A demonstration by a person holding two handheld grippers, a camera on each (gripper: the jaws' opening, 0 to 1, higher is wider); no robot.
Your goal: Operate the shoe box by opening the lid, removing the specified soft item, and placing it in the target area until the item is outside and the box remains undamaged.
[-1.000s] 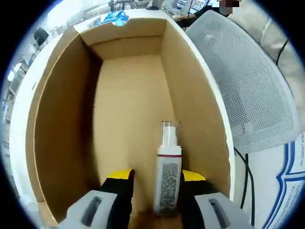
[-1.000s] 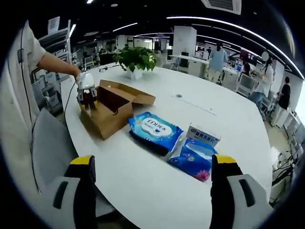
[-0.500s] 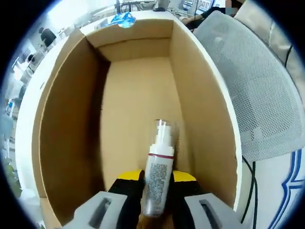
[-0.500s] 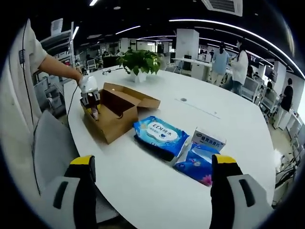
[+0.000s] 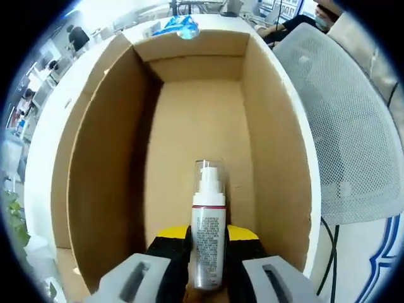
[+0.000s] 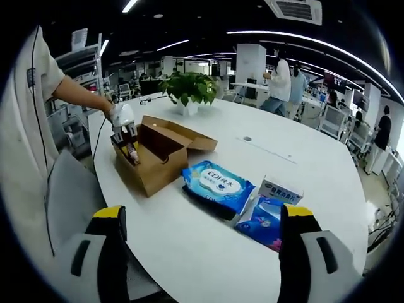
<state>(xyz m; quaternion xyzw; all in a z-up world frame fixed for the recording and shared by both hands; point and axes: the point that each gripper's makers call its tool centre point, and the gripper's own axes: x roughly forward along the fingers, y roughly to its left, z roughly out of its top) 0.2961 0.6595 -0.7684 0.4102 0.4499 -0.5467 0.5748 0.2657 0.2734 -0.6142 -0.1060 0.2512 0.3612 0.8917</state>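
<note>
- In the left gripper view, the left gripper (image 5: 208,243) is seen closed onto the bottle (image 5: 207,243), where a second ago its jaws stood apart on either side of it; the yellow-tipped jaws now press the labelled body from both sides.
- That closing is judged to mean the grasp is made and the lift out of the box is the step at hand; the bottle is a hard spray bottle, so whether it is the "soft item" named cannot be told.
- The bottle is held inside the open shoe box (image 5: 278,158), above the cardboard floor and nearer the wall on the view's right; whether its base is clear of the floor cannot be told.
- Its long axis runs along the line of the jaws, with the clear cap pointing away from the gripper toward the box's far end wall.
- In the right gripper view, the right gripper (image 6: 205,252) is held wide open with nothing between its jaws, well back from the work.
- Farther off on the white table (image 6: 189,246), blue packets (image 6: 218,184) lie beside the box, and a potted plant (image 6: 189,88) stands behind it.
</note>
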